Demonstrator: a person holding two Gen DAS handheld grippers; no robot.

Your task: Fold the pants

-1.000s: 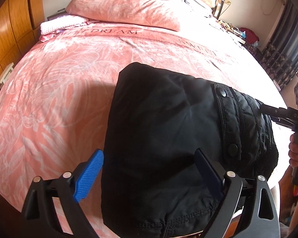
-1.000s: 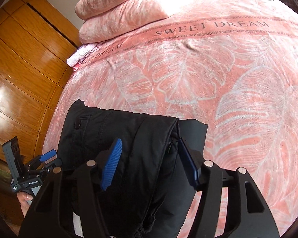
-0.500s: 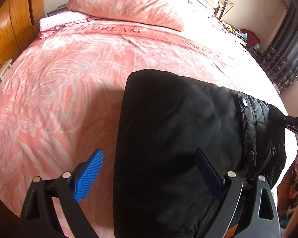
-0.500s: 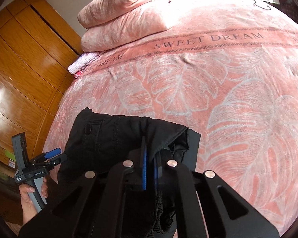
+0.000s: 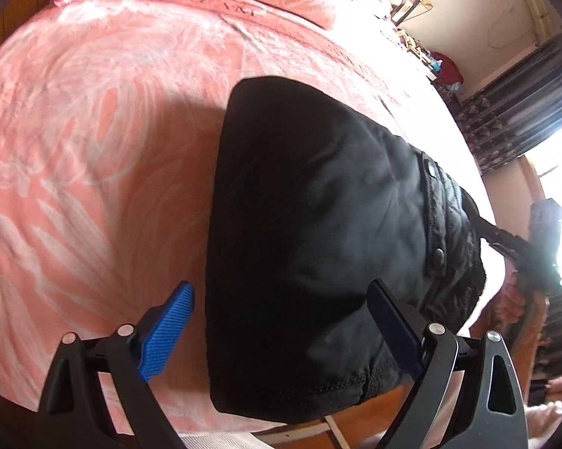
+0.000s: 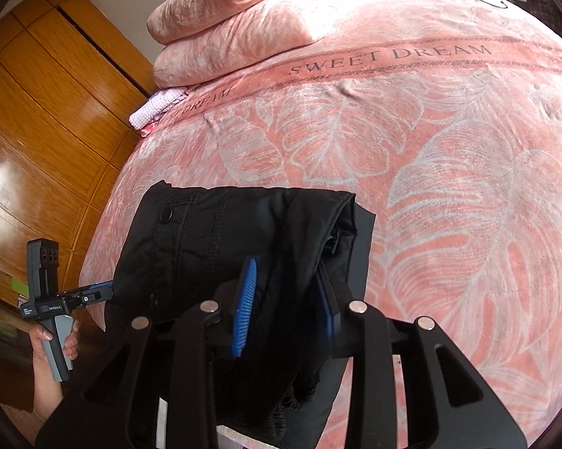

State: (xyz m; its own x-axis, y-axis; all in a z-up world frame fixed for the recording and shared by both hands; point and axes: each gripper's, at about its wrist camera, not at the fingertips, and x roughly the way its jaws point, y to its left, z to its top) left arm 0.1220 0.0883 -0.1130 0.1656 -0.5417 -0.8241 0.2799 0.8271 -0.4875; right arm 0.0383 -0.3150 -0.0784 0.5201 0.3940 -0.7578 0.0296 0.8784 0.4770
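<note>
Black pants folded at the near edge of a pink bed.
Left wrist view: the left hand-held gripper [image 5: 279, 327] is spread wide, the pants [image 5: 318, 232] between its blue pads on the bed [image 5: 93, 131]. Right wrist view: the right hand-held gripper [image 6: 285, 308] is partly parted, pants fabric [image 6: 243, 232] between its pads; whether it pinches, I cannot tell.

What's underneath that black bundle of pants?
The folded black pants lie on the pink leaf-print bedspread, near the bed's edge. Whatever sits directly beneath them is covered. The right claw pinches one end.
</note>
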